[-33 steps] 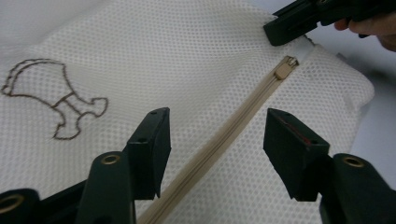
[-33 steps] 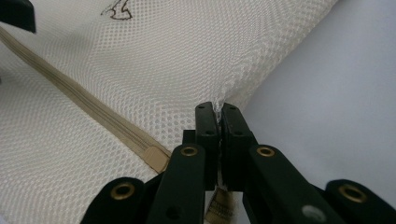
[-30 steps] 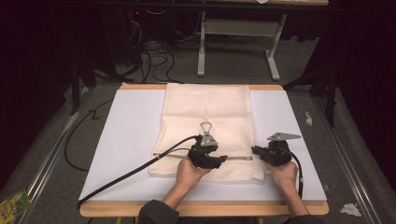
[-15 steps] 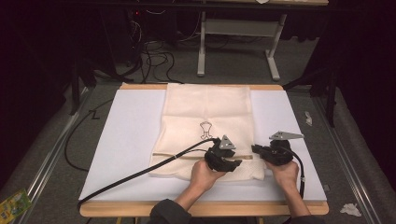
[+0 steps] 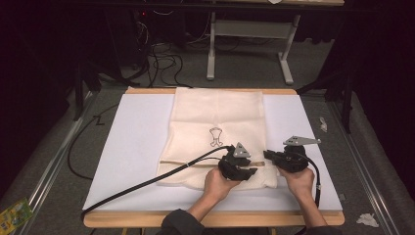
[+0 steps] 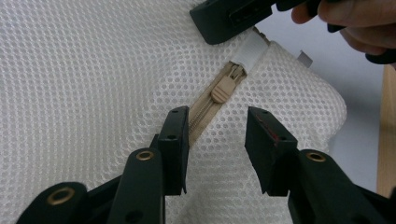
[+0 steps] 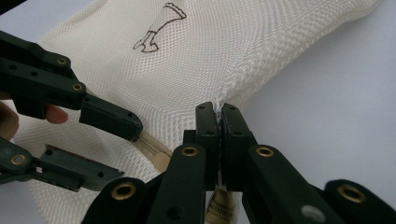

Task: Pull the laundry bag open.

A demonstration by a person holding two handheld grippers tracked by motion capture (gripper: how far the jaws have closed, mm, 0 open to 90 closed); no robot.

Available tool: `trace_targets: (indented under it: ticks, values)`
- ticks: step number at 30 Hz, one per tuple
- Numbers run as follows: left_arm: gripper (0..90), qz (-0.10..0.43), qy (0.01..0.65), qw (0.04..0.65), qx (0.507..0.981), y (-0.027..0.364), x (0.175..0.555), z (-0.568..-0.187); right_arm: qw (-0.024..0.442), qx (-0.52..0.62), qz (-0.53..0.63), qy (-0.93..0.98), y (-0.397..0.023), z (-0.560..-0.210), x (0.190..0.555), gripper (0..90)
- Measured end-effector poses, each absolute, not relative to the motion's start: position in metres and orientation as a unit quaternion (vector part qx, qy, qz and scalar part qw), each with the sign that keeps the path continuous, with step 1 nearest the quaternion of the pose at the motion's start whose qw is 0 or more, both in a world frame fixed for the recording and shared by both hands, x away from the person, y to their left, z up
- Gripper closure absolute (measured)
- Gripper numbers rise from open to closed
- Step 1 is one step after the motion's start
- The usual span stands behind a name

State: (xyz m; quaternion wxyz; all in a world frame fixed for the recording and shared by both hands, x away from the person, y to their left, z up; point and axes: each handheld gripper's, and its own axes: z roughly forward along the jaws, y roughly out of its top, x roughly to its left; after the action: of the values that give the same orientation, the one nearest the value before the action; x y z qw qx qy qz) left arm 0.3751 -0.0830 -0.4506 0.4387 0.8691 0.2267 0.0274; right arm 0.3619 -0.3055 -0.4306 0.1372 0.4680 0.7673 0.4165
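Since a second ago the left gripper has travelled along the zip toward the right gripper, and the two now sit close together near the bag's near right corner. The bag, a cream mesh one with a small dark emblem, lies flat on the white board that covers the table. In the left gripper view, the left gripper's jaws stand well apart with nothing between them; the tan zip runs up from beside its one jaw, and the pull lies just ahead of the tips, untouched. Beyond the pull, a white tab at the zip's end meets the right gripper's black jaws, with the fingers of the right hand behind. In the right gripper view, the right gripper has its jaws pressed together on a pinch of the bag's mesh edge, which puckers at the tips. To its left there, the left gripper shows spread over the zip, one jaw above it and one below. In the high view the left hand and right hand hold the tools from the near edge, and the left cable trails back across the board.
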Motion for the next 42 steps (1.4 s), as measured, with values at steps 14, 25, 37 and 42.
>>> trace_targets:
  ticks: [14,25,37,42]
  values:
    - [62.4,0.014,0.222,0.447,0.866,-0.090,0.375,-0.457,0.127,0.460,0.427,0.768,-0.302,-0.429,0.360,88.9]
    - [67.9,-0.018,0.238,0.457,0.857,-0.091,0.386,-0.463,0.125,0.450,0.430,0.772,-0.296,-0.427,0.360,89.0]
    - [68.8,-0.055,0.238,0.481,0.842,-0.089,0.390,-0.460,0.123,0.456,0.429,0.770,-0.301,-0.429,0.361,89.0]
    - [68.8,-0.066,0.239,0.481,0.841,-0.089,0.391,-0.462,0.123,0.456,0.428,0.770,-0.301,-0.430,0.361,89.0]
